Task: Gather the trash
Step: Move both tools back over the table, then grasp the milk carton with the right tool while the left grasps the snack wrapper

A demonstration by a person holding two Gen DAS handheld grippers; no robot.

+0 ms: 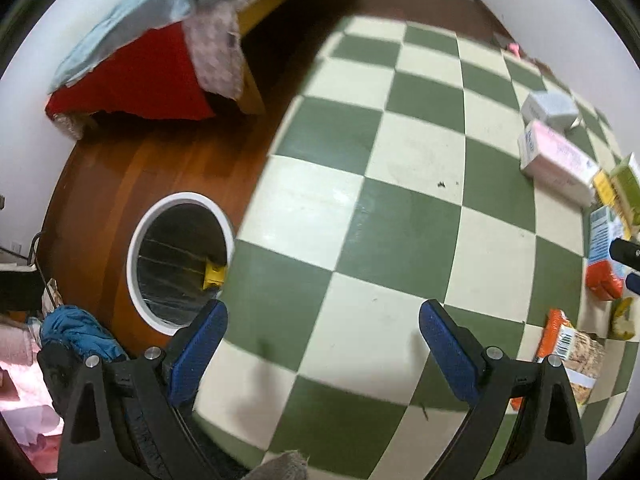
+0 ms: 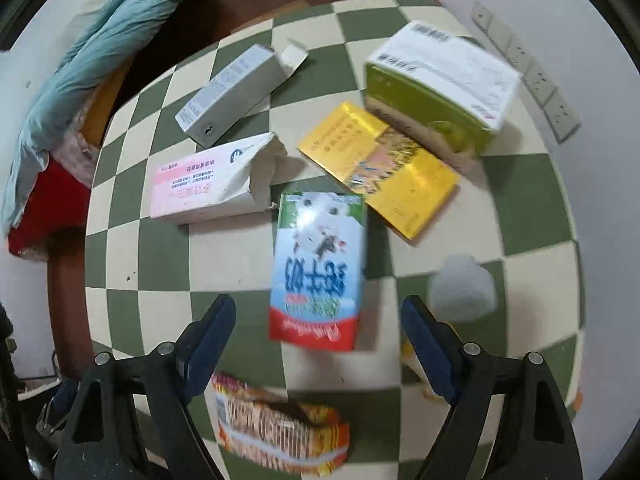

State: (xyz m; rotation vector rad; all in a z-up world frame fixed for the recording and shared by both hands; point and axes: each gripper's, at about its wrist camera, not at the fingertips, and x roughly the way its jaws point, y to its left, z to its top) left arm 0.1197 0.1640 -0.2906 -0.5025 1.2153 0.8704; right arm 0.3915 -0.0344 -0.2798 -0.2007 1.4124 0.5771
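Left wrist view: left gripper (image 1: 322,344), jaws apart, hangs over green-and-cream checkered table (image 1: 352,216); white-rimmed bin (image 1: 180,258) on wood floor (image 1: 132,176) just left.

Right wrist view: right gripper (image 2: 318,330), jaws apart, one milk carton (image 2: 318,268) ahead between its fingers; four boxes beyond, one snack packet (image 2: 280,426) beneath.

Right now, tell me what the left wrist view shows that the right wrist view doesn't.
Only the left wrist view shows the white-rimmed trash bin on the wooden floor, with a yellow item inside. Only the right shows the gold box whole, the grey carton and a white wad. Both show the milk carton, pink box, checkered mat and an open claw.
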